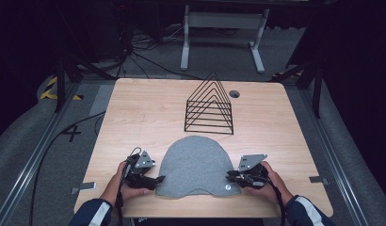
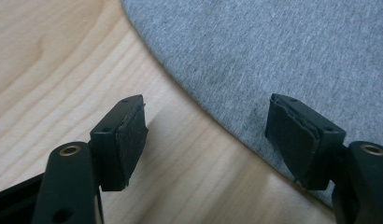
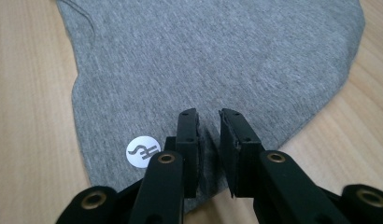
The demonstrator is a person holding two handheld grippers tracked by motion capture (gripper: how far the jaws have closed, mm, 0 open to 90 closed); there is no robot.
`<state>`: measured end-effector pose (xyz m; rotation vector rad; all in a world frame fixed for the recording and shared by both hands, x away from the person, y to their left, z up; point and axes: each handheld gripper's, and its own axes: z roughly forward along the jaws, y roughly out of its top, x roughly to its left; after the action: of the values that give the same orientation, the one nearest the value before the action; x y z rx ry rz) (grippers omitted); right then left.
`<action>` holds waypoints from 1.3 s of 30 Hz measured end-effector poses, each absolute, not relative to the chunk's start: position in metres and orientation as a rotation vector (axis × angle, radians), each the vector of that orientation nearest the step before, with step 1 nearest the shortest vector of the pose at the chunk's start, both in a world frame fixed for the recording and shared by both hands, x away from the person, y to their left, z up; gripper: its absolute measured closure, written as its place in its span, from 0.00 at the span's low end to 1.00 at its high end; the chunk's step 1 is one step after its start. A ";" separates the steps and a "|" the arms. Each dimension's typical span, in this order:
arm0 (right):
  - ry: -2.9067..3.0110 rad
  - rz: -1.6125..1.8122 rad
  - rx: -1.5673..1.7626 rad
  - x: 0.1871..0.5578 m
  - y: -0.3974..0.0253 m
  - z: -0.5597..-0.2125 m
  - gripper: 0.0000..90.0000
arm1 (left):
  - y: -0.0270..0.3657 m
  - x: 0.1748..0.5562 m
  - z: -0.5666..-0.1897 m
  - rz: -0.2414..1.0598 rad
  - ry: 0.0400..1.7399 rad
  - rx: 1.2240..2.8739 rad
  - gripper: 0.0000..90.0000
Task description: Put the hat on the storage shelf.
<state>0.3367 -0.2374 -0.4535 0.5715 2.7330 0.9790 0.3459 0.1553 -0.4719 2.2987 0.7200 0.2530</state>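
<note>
A grey knit hat (image 1: 196, 165) lies flat on the wooden table (image 1: 134, 113), its straight hem toward the near edge. My left gripper (image 1: 158, 180) stands open at the hat's left edge. In the left gripper view, that gripper (image 2: 206, 121) has one jaw over bare wood and the other over the grey hat (image 2: 273, 56). At the hat's near right corner my right gripper (image 1: 229, 176) pinches the cloth. In the right gripper view, the right gripper (image 3: 208, 126) has a pucker of the hat (image 3: 203, 60) between its close jaws, beside a round white label (image 3: 143, 151).
A black wire rack (image 1: 210, 106) with triangular dividers stands behind the hat at the table's middle. A round cable hole (image 1: 234, 93) sits to its right at the far edge. Dark floor, cables and a white desk frame (image 1: 224, 21) lie beyond.
</note>
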 end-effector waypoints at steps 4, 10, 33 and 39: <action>2.740 0.966 0.590 0.330 -0.242 -0.452 0.85 | 0.152 0.345 -0.471 0.263 0.706 2.311 0.31; 2.686 0.964 0.639 0.334 -0.243 -0.445 0.69 | 0.156 0.357 -0.465 0.275 0.737 2.257 0.29; 2.601 0.932 0.915 0.424 -0.199 -0.456 0.34 | 0.122 0.417 -0.469 0.258 0.797 2.305 0.21; 2.593 0.931 0.921 0.419 -0.198 -0.456 0.44 | 0.116 0.410 -0.465 0.245 0.806 2.327 0.29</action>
<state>0.4193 -0.1982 -0.4555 0.9212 2.5926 0.9311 0.4103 0.1162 -0.4652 2.3274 0.8056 0.2447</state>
